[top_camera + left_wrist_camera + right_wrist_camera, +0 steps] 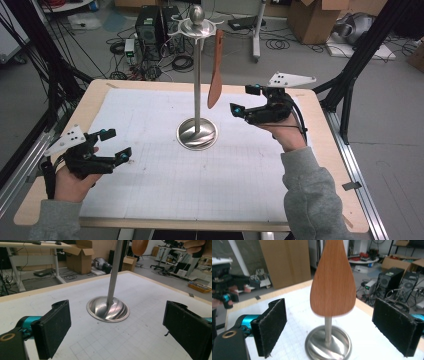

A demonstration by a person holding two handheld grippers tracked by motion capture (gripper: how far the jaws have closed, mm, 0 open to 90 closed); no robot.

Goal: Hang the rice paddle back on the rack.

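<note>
A wooden spatula (216, 75) hangs blade down from the top ring of a steel stand (197, 132) at the middle of the table. My right gripper (242, 100) is held open just right of the blade, level with its lower end. In the right gripper view the blade (333, 285) hangs between and beyond the open pads (273, 325), apart from them. My left gripper (116, 145) rests open at the table's left, pointing toward the stand's base (108, 308), with nothing between its pads (53, 326).
A white gridded mat (150, 165) covers the wooden table (95, 100). Computer towers (150, 25), cables and cardboard boxes (315, 20) sit on the floor beyond the far edge. Black frame legs (360, 55) stand at the back right.
</note>
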